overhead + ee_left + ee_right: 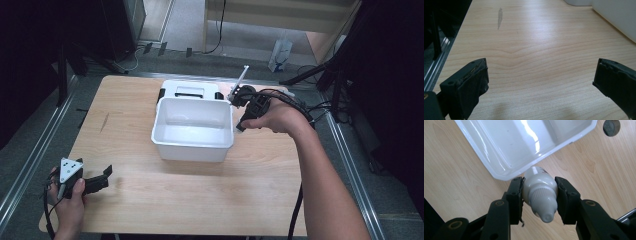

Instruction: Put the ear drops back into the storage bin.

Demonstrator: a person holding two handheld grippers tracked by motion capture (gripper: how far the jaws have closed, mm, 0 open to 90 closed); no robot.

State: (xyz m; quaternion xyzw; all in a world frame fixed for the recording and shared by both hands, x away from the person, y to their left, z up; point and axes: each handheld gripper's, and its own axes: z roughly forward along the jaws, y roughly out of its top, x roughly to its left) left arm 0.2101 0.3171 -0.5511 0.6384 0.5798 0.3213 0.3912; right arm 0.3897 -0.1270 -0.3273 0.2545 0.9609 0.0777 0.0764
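Observation:
A small white bottle (540, 190) with a ribbed cap is clamped between the black jaws of my right gripper (539, 181), cap end pointing back at the camera. It hangs over the table just beside a corner of the white plastic bin (499, 176). In the high view my right gripper (240, 114) is at the right side of the bin (192, 150), which looks empty. My left gripper (106, 174) rests low at the table's front left, jaws wide apart with bare wood between them (541, 72).
A white lid (190, 89) with black latches lies behind the bin. A dark round disc (611, 127) sits on the wood past the bin's corner. The bin's wall (616, 17) stands to the far right of my left gripper. Metal rails run along both table sides.

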